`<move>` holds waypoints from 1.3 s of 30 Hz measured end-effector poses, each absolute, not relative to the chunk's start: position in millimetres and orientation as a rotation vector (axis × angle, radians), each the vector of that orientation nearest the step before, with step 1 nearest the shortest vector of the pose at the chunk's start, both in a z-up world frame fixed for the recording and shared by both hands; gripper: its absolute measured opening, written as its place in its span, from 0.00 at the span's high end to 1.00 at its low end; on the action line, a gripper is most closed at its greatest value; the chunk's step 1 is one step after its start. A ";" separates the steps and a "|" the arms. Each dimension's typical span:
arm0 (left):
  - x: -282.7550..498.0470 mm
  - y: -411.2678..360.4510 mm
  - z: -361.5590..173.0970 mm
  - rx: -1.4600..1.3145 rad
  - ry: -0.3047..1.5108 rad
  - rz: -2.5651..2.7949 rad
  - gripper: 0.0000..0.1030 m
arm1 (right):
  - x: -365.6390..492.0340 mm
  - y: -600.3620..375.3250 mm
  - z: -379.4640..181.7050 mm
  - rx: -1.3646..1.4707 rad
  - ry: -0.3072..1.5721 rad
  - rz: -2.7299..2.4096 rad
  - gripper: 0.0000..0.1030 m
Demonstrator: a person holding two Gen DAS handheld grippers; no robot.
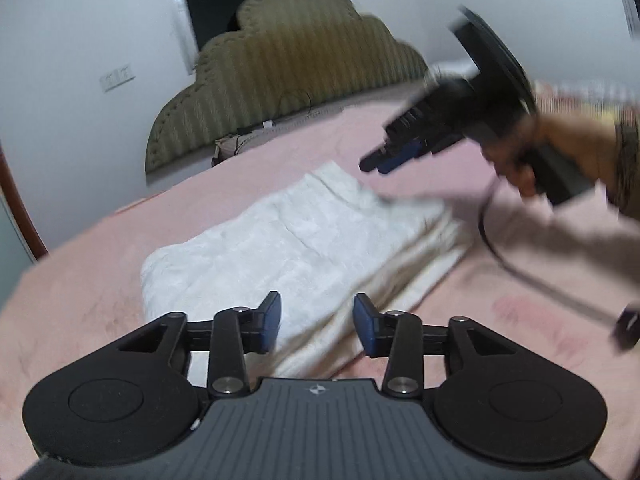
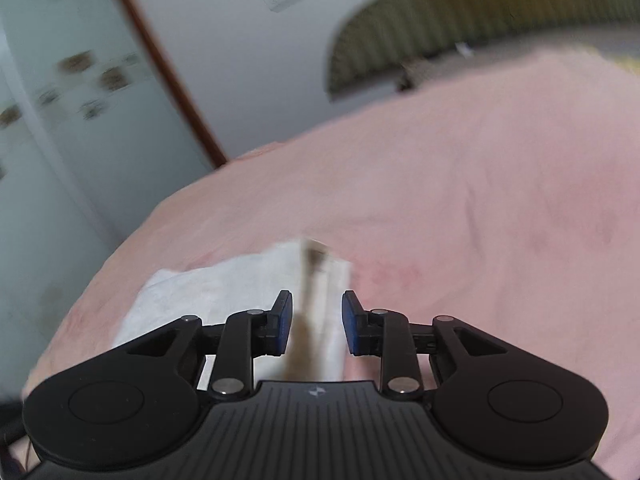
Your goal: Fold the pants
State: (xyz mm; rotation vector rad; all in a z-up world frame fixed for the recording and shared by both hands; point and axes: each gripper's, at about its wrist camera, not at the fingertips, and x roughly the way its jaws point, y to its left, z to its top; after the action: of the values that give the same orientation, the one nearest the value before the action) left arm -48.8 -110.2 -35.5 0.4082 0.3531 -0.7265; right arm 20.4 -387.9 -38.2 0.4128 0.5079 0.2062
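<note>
My left tongs (image 1: 316,322) stand about half open with nothing between the blue pads; the near edge of the pants (image 1: 304,244) lies just past and below the fingertips, and I can't see the pads pressing on cloth. My right tongs (image 2: 316,322) are parted more narrowly. In their own view a brownish strip runs up between the pads, but the blur stops me saying whether it touches either one; I read them as let go rather than gripping. From the left wrist view the right tongs (image 1: 384,160) hover above the far right corner of the bundle, held by a hand (image 1: 516,160) in a dark sleeve, with a black cable trailing below.

The pants sit mid-bed on the pink bedspread (image 1: 540,312), well away from the striped headboard (image 1: 280,68).

Handling, as I judge it: soft, light, limp cloth that will sag and slide apart if lifted by one layer. I'd pinch through all the stacked layers at a corner or along the folded edge, one tong at each end, and keep it low.

To look at, they are white or cream, slightly crinkled in texture, already doubled into a thick rectangular stack with several layers showing along the right edge. The fold looks close to finished.
</note>
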 end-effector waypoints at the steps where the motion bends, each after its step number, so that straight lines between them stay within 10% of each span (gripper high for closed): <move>1: -49.7 -104.0 -30.5 0.364 0.346 -0.712 0.45 | 19.7 -378.5 -35.9 0.398 0.515 0.262 0.74; 12: -35.0 -93.2 -33.0 0.400 0.392 -0.592 0.44 | 19.6 -359.3 -45.9 0.344 0.581 0.238 0.72; 15: -21.2 -72.9 -18.6 0.259 0.400 -0.578 0.32 | 26.6 -385.0 -53.5 0.440 0.586 0.186 0.23; 33: 122.5 -6.9 -58.4 -0.379 0.931 -0.760 0.22 | 70.8 -415.2 -100.8 0.715 0.661 0.493 0.23; 39: 131.1 -29.3 -67.1 -0.418 0.923 -0.804 0.22 | 86.9 -396.6 -102.3 0.677 0.662 0.470 0.47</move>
State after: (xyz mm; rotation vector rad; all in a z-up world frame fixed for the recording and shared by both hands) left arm 131.1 -29.3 -67.1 -0.4182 0.9229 -0.8042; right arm 86.9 -396.6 -102.3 0.6768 0.6620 0.4703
